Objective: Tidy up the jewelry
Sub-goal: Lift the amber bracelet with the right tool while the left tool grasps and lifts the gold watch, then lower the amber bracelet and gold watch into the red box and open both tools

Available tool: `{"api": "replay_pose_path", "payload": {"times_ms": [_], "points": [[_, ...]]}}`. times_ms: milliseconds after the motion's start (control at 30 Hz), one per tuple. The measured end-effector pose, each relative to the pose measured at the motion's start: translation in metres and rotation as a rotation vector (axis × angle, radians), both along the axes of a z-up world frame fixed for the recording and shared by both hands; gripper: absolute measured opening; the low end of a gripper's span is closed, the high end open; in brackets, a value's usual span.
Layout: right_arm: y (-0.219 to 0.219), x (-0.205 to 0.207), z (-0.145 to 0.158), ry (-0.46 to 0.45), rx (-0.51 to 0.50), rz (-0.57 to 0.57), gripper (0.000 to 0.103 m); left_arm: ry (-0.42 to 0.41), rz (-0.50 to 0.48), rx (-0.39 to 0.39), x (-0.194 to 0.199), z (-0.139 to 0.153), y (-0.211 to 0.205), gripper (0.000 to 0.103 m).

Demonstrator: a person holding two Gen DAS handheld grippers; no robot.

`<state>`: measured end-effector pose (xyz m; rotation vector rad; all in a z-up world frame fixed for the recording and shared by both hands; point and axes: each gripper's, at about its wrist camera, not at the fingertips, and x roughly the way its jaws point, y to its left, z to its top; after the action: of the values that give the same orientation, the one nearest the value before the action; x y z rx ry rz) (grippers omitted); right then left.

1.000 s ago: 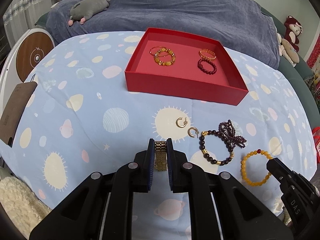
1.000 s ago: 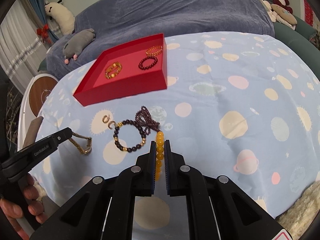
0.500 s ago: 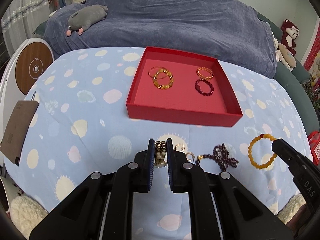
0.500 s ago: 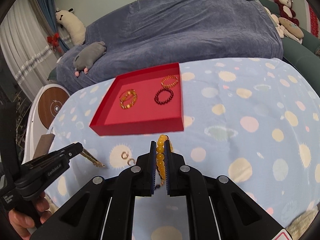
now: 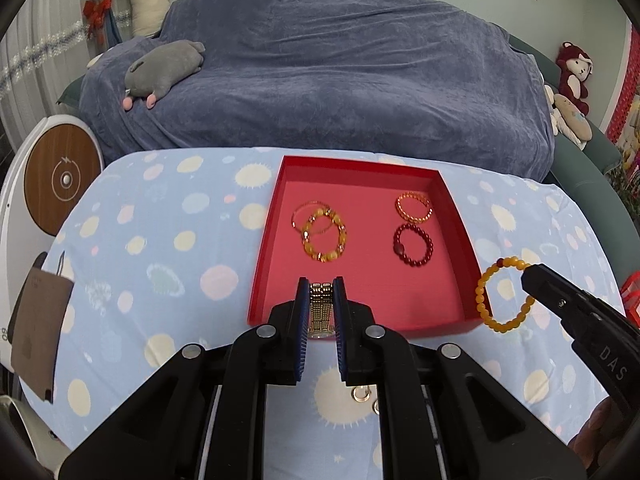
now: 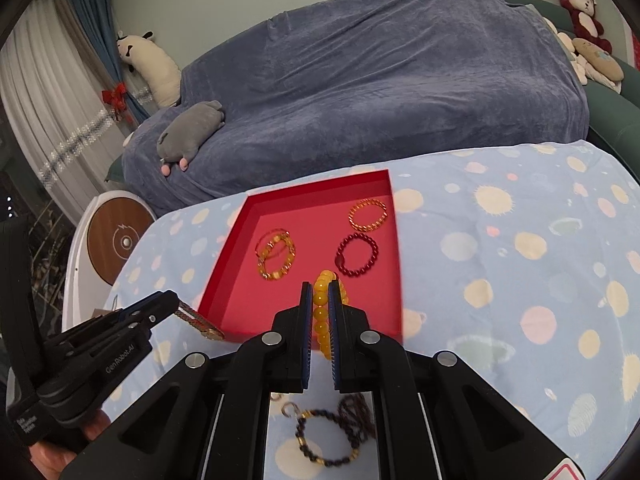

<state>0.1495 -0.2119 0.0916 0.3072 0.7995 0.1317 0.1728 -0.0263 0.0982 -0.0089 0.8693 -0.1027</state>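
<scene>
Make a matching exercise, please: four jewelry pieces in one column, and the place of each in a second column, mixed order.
1. gold watch band
2. yellow bead bracelet
3. dark red bead bracelet
4. gold hoop earrings

A. lying inside the red box
B. held in the right gripper
C. lying on the tablecloth, outside the box
D. held in the left gripper

Pairs: 1-D, 2-B, 3-A, 4-C

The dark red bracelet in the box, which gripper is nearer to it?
Right. The right gripper hovers just short of the dark red bracelet; the left gripper is at the box's near-left edge.
</scene>
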Motion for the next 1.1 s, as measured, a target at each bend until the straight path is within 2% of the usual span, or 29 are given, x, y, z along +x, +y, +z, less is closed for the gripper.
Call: {"api": "replay_pose_path", "payload": {"times_ms": [200, 467, 800, 1000, 1100], "points": [[0.013, 0.029, -0.007, 0.009, -0.019, 0.022, 0.007, 0.001, 0.001, 0.014, 0.026, -0.007, -0.006, 0.011], [0.018, 0.056, -0.033, 0.055, -0.047, 0.041, 0.007, 0.041, 0.006, 0.023, 0.052, -0.031, -0.008, 0.011], [0.018, 0.073, -0.055, 0.094, -0.065, 0.046, 0.007, 0.084, 0.016, 0.027, 0.069, -0.055, -0.009, 0.012], [0.019, 0.078, -0.064, 0.111, -0.082, 0.048, 0.007, 0.077, 0.012, 0.042, 0.073, -0.060, -0.010, 0.012], [0.017, 0.076, -0.064, 0.104, -0.090, 0.037, 0.015, 0.077, 0.019, 0.033, 0.074, -0.060, -0.008, 0.012]]}}
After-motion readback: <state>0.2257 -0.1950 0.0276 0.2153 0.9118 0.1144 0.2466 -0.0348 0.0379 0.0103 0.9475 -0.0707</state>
